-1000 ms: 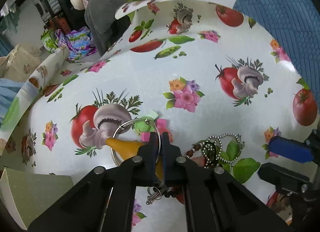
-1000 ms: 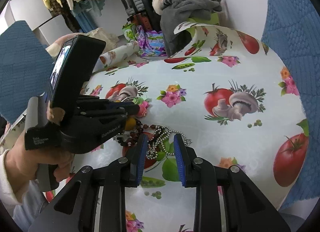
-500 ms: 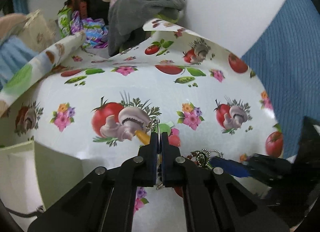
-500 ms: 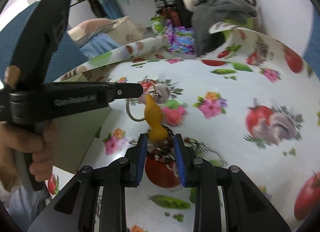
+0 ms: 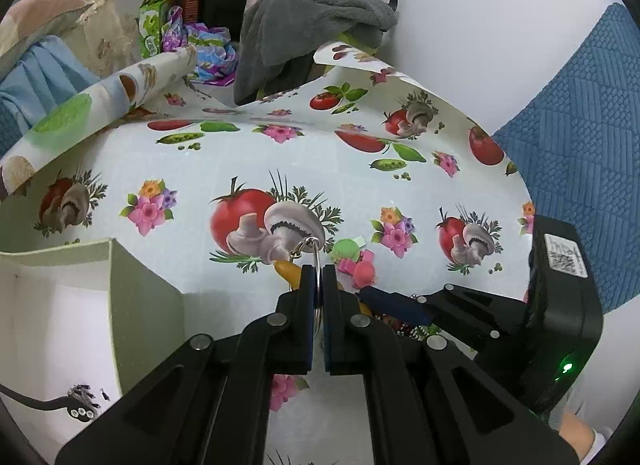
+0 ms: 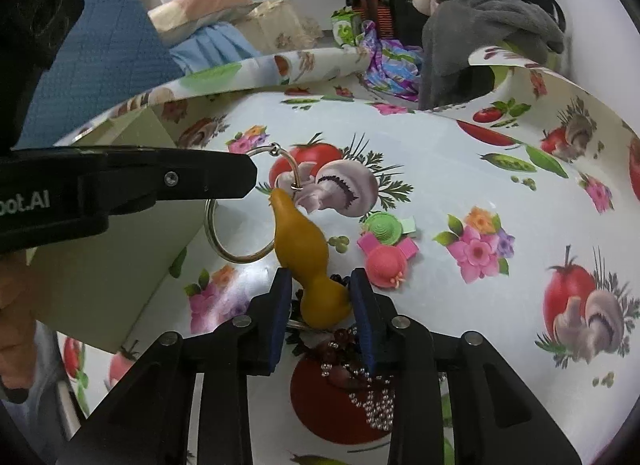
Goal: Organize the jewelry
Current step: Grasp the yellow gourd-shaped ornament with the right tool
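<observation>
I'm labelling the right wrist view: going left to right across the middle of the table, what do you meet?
Pale green box → metal ring → yellow gourd charm → green and pink hat clips → printed flower bunch → printed tomato and mushroom.

The left hand-held gripper [image 6: 250,173] pinches a metal ring [image 6: 240,221]; its yellow gourd charm [image 6: 308,261] hangs between the right's pads [image 6: 280,305].

Lived-in home room: bench under vegetable-print oilcloth [image 5: 224,169], heap of clothes [image 5: 316,21] behind it, pillow [image 6: 208,9], blue quilted cover [image 5: 580,153], white wall [image 5: 480,25].
</observation>
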A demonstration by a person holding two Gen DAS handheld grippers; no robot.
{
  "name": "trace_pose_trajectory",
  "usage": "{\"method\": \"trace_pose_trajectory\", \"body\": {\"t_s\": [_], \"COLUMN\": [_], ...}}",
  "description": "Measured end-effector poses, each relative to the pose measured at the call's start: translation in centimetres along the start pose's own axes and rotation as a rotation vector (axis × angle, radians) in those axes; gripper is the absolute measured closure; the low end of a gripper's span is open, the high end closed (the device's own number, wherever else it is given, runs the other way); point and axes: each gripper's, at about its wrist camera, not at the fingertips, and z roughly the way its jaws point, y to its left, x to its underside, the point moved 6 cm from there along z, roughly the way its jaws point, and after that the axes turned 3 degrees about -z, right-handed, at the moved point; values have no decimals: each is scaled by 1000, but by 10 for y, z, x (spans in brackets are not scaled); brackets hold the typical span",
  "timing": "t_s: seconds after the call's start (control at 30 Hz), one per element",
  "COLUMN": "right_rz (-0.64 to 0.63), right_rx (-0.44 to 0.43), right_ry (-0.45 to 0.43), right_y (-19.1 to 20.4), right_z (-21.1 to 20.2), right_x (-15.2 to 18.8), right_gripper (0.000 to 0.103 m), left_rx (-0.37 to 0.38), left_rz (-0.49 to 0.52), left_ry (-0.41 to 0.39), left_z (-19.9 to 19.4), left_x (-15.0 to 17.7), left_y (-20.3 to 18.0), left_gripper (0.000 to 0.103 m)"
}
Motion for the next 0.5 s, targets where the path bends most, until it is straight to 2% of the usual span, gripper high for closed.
{"method": "trace_pose_trajectory", "body": {"t_s": [0.17, 0.5], "right_rz": [-7, 114], "right_rx": [-5, 5], "right_ry": [26, -6], "right_y": [1, -13], "right_z": [3, -27], "right_x": [5, 10], "right_gripper": [78, 79], "left_rx": [-2, 12], "left_rz": [-2, -39], "left_ry": [3, -21], "left_z": [1, -9], "left_x": [2, 3], "left_y": [0, 3], "left_gripper": [100, 100]}}
